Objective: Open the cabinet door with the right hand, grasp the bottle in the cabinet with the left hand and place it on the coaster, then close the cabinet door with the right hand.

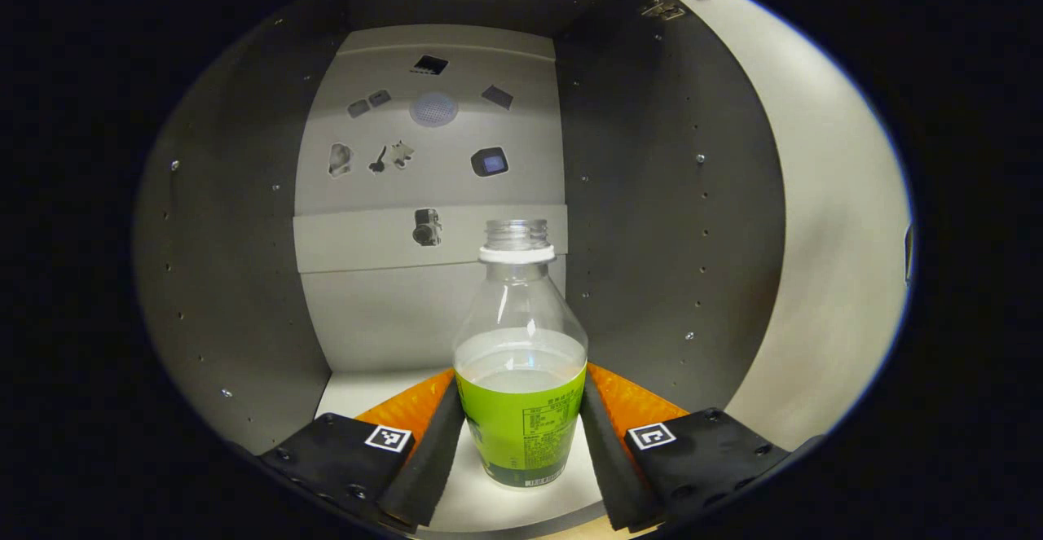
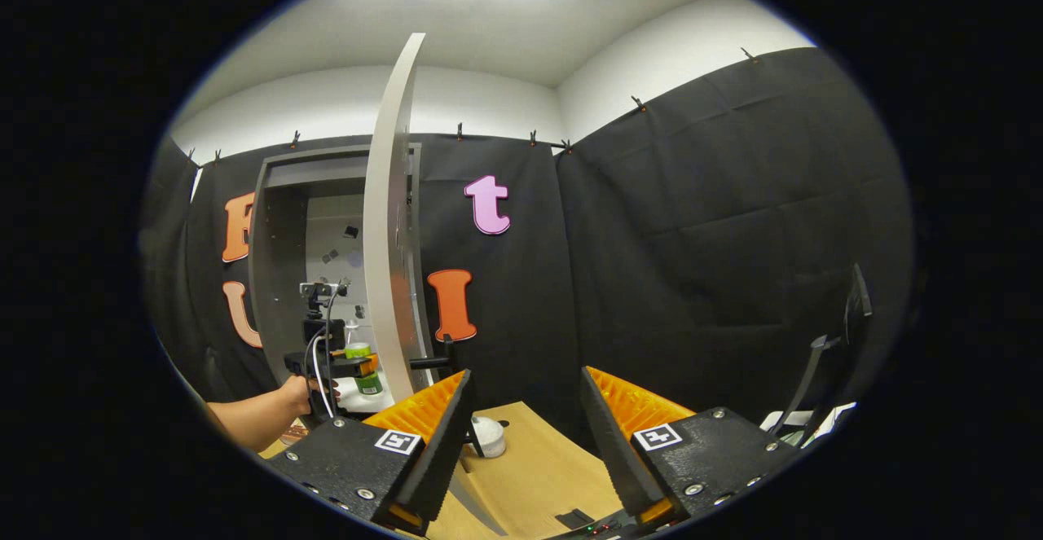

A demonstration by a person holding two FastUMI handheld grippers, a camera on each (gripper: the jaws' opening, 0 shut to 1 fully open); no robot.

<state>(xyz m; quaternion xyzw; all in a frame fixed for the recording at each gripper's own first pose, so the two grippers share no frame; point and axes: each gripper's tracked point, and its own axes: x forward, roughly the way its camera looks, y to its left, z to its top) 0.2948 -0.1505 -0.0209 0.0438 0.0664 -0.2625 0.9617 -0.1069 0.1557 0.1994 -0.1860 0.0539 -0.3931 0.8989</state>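
A clear bottle point(image 1: 521, 361) with a green label, no cap and some pale liquid stands upright on the white cabinet floor point(image 1: 358, 393). My left gripper point(image 1: 521, 393) is open inside the cabinet, one finger on each side of the bottle's label, very close to it. In the right gripper view the bottle point(image 2: 364, 367) appears small inside the cabinet point(image 2: 277, 279), with a hand point(image 2: 289, 397) holding the left gripper point(image 2: 326, 361) at it. The cabinet door point(image 2: 391, 263) stands open, seen edge-on. My right gripper point(image 2: 525, 381) is open and holds nothing, back from the door above the table.
A wooden table point(image 2: 538, 467) lies below my right gripper, with a small white round object point(image 2: 489, 436) on it near the door's foot. The cabinet's grey side walls point(image 1: 652, 198) and door point(image 1: 823, 222) flank the bottle closely. A dark stand point(image 2: 823, 361) is at the right.
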